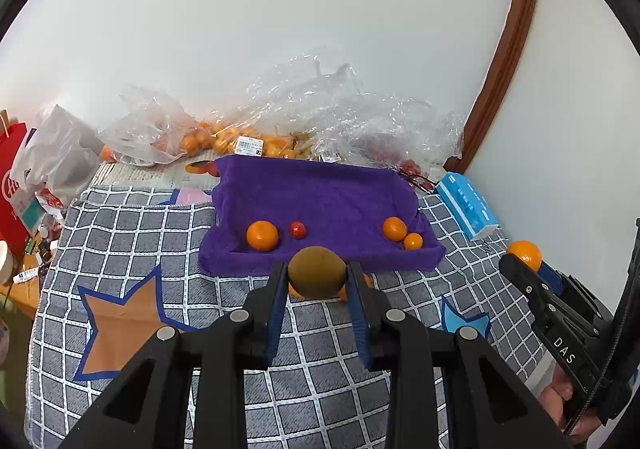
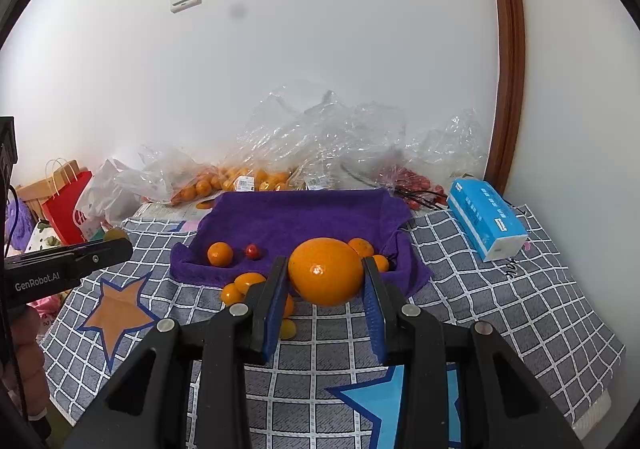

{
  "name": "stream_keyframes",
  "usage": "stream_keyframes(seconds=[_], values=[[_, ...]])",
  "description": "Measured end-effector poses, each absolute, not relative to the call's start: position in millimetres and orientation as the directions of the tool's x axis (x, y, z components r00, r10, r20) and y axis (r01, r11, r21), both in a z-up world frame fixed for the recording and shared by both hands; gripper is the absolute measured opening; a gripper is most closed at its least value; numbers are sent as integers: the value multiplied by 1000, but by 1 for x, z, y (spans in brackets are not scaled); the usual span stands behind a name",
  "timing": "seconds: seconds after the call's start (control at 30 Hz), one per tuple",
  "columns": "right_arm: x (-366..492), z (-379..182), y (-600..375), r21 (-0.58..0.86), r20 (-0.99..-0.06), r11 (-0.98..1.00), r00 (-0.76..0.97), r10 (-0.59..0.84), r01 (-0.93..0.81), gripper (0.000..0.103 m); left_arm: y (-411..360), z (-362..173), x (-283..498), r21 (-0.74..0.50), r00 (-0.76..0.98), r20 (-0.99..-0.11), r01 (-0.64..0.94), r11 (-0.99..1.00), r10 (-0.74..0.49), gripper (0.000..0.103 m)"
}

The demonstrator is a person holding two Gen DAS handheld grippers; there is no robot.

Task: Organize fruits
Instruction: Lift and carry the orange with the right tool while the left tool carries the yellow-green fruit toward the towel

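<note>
The left hand-held gripper (image 1: 317,276) is clamped on a brown kiwi (image 1: 317,272), held just in front of the purple towel (image 1: 320,197) on the bench. The right hand-held gripper (image 2: 326,276) grips a large orange (image 2: 326,271) at the towel's near edge (its blue pads press both sides). On the towel lie three smaller oranges (image 1: 262,235) and a red cherry tomato (image 1: 297,229).
</note>
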State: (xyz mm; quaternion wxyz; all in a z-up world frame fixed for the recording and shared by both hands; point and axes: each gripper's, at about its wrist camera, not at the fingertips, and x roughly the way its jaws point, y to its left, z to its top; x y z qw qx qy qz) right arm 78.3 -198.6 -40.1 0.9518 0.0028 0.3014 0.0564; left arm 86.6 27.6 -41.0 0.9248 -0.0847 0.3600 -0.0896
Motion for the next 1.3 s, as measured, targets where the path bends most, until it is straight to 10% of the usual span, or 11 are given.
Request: stream_keyframes(seconds=[1.3], values=[[111, -47, -195, 28, -584, 994, 806, 101, -104, 36, 36, -45, 124, -229, 722, -653, 101, 968, -229, 28]])
